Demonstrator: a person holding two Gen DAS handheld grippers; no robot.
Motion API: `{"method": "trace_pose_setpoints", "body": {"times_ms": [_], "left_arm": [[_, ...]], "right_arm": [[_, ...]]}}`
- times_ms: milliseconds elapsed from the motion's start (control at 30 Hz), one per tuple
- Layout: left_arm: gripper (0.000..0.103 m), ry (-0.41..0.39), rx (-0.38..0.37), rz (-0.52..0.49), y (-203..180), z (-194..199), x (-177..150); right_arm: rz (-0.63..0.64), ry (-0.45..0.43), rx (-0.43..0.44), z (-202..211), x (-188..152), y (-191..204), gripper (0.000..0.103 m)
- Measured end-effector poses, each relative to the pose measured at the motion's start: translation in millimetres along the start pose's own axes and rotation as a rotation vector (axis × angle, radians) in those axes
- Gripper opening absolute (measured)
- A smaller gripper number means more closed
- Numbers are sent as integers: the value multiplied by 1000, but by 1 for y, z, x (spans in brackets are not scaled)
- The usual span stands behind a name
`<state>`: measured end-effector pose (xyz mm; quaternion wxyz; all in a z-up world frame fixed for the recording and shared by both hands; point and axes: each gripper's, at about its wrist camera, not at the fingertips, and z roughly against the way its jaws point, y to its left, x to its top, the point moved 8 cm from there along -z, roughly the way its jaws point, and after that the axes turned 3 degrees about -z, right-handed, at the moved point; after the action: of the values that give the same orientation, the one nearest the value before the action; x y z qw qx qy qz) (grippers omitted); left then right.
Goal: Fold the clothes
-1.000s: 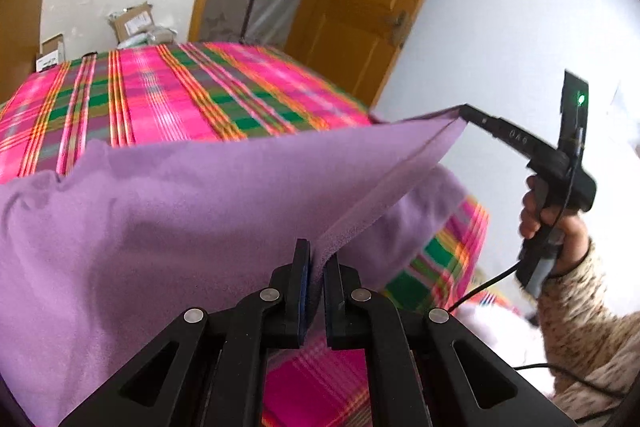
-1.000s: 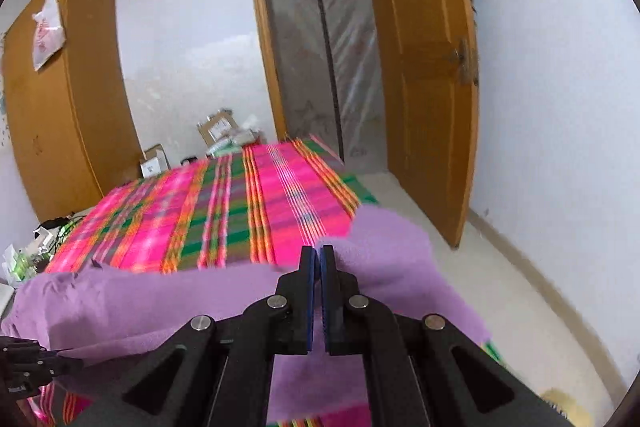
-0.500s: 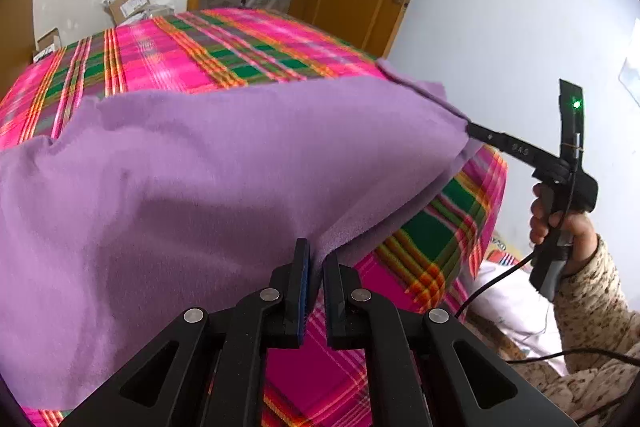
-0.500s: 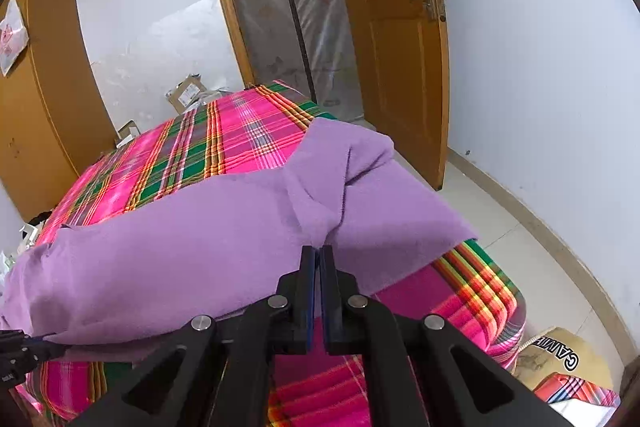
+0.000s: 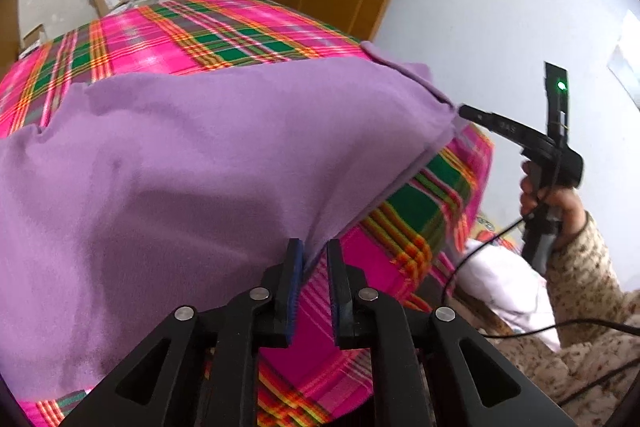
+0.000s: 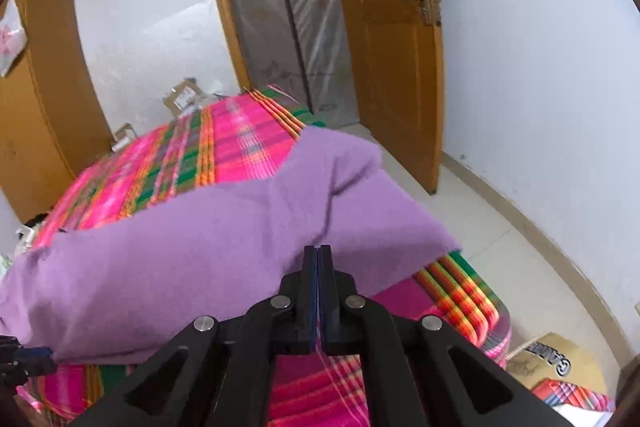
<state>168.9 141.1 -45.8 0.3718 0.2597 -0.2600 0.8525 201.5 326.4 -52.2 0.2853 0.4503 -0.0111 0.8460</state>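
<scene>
**While both corners are up, the purple cloth hangs ready to fold**

As I hold it, the soft purple fleece garment (image 5: 208, 163) drapes over the pink-and-green plaid bedspread (image 5: 224, 35), its near edge lifted between my two tools. My left gripper (image 5: 313, 259) has its jaws slightly parted with the cloth's corner running between them, so I judge that grip loose. My right gripper (image 6: 318, 259) is pressed together on the opposite corner, pinching the fabric firmly. Holding both corners keeps the near hem taut, so I judge the cloth can be carried forward as one straight edge. Bare bedspread lies open beyond the garment's far edge. The bed's right edge drops to the pale tiled floor (image 6: 480, 211), near the orange wooden door (image 6: 392, 39).
</scene>
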Motion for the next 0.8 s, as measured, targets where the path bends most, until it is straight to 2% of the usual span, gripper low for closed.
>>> {"method": "trace_pose_setpoints", "body": {"times_ms": [67,200,267,400,467,600,667,733,800], "left_arm": [[16,-9,-37,-5,-6,2,6],[17,-33,-79,-14,-14,0,24],[17,-31,-94,2,-13,-8,31],[17,23,-99,24,-10,-27,29],[17,48,-104,31,-8,-33,26],[17,46,-127,58,-3,-35,31],[17,48,-139,66,-3,-38,32],[17,50,-143,67,-3,-40,34],[17,50,-150,66,-3,-42,37]], "right_arm": [[22,7,41,-2,2,10,1],[128,25,59,-10,-3,35,2],[147,54,41,-14,-11,34,2],[145,108,-1,-20,-23,21,2],[123,111,1,-16,-19,15,1],[138,70,-8,-7,3,12,1],[153,51,-12,-9,16,15,6],[168,48,-22,-17,28,18,18],[187,49,-20,-28,39,22,21]]}}
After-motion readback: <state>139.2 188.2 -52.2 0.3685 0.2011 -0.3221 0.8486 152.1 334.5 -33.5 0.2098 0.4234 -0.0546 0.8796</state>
